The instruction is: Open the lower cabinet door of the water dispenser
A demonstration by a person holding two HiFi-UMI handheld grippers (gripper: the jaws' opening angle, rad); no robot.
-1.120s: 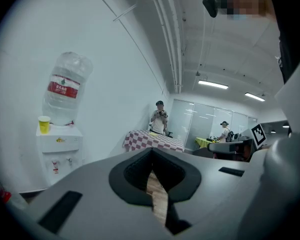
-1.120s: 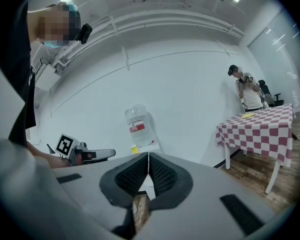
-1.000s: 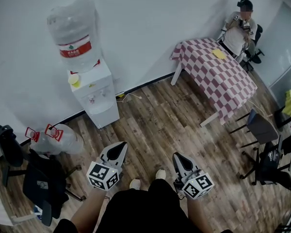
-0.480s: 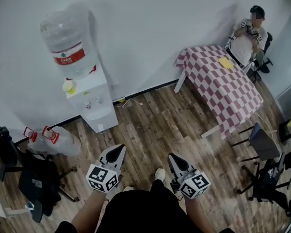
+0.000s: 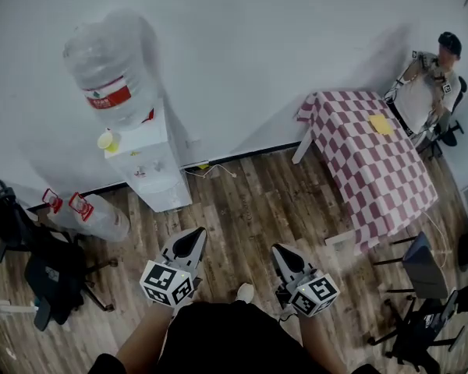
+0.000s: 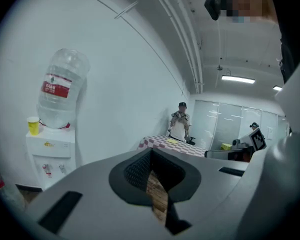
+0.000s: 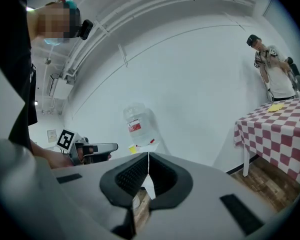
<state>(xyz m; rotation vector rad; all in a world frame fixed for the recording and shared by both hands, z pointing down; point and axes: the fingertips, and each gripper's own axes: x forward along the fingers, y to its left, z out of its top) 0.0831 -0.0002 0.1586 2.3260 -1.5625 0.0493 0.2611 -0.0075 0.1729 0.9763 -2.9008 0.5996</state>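
A white water dispenser (image 5: 152, 174) stands against the back wall, with a large bottle (image 5: 109, 68) upside down on top and a yellow cup (image 5: 106, 139) beside the bottle. Its lower cabinet door (image 5: 168, 191) is closed. The dispenser (image 6: 50, 156) sits at the left of the left gripper view, and far off in the right gripper view the dispenser's top (image 7: 140, 146) shows just above the jaws. My left gripper (image 5: 192, 240) and right gripper (image 5: 281, 253) are held side by side over the wood floor, well short of the dispenser. Both are shut and hold nothing.
Spare water bottles (image 5: 93, 215) lie on the floor left of the dispenser, beside a black office chair (image 5: 39, 267). A table with a red-checked cloth (image 5: 370, 162) stands at the right, a person (image 5: 429, 84) sitting behind it. More chairs (image 5: 421, 267) stand at the lower right. A cable (image 5: 214, 167) runs along the skirting.
The view has swung so the table and the seated person slid right. The dispenser now stands a little nearer the grippers. Both grippers stay shut, side by side.
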